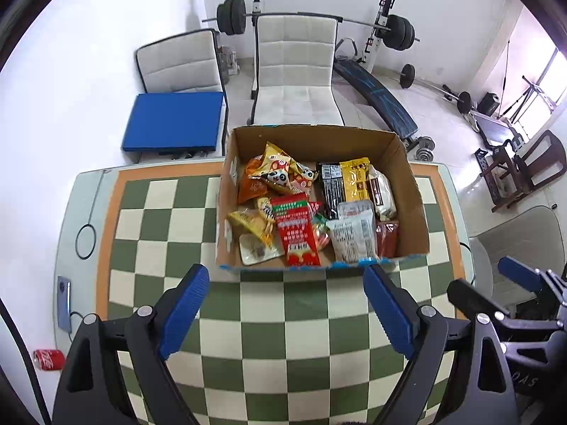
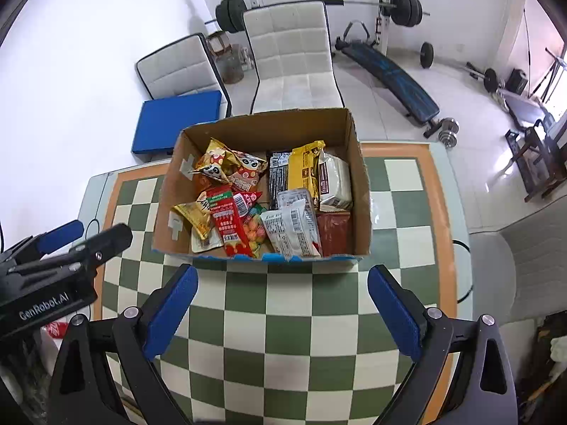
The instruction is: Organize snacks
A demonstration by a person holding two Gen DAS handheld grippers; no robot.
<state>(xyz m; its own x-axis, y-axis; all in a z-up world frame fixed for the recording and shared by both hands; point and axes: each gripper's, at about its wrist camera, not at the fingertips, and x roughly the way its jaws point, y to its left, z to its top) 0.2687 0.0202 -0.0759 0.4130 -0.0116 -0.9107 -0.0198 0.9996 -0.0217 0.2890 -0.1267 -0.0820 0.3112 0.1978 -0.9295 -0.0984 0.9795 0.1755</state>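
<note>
The snacks lie heaped inside an open cardboard box [image 1: 407, 184] that stands on the far half of a table covered by a green-and-cream checked cloth [image 1: 283, 336] with an orange border. Within the box, a red packet [image 1: 297, 237] printed with white writing lies near the front wall at about the middle; toward the box's left wall sit panda-printed bags [image 1: 280, 173] over an orange bag, with a small yellow bag [image 1: 250, 223] and a pale flat packet [image 1: 257, 251] nearer the front left corner. On the right side of the box a black bar packet [image 1: 331, 187] and a gold packet [image 1: 356, 177] lie side by side toward the back, a white wrapped pack [image 1: 384, 194] rests against the right wall, and a clear packet with a printed label [image 1: 354, 233] lies in front of them beside a dark red packet [image 1: 388, 241]. In front of the box, above the bare cloth, the left gripper [image 1: 285, 311] hangs with its blue-padded jaws spread wide and nothing between them; the right gripper [image 2: 281, 310] hangs just beside it, also spread wide and empty. Behind the box stand two pale padded chairs [image 1: 294, 67], the left one carrying a blue cushion [image 1: 173, 122]. Beyond them, against the wall, are a barbell on a rack [image 1: 232, 16] and a slanted bench [image 1: 375, 95]. Left of the table, on the floor, lies a red drink can [image 1: 49, 358], and a phone [image 1: 64, 302] rests on the table's left edge.
</note>
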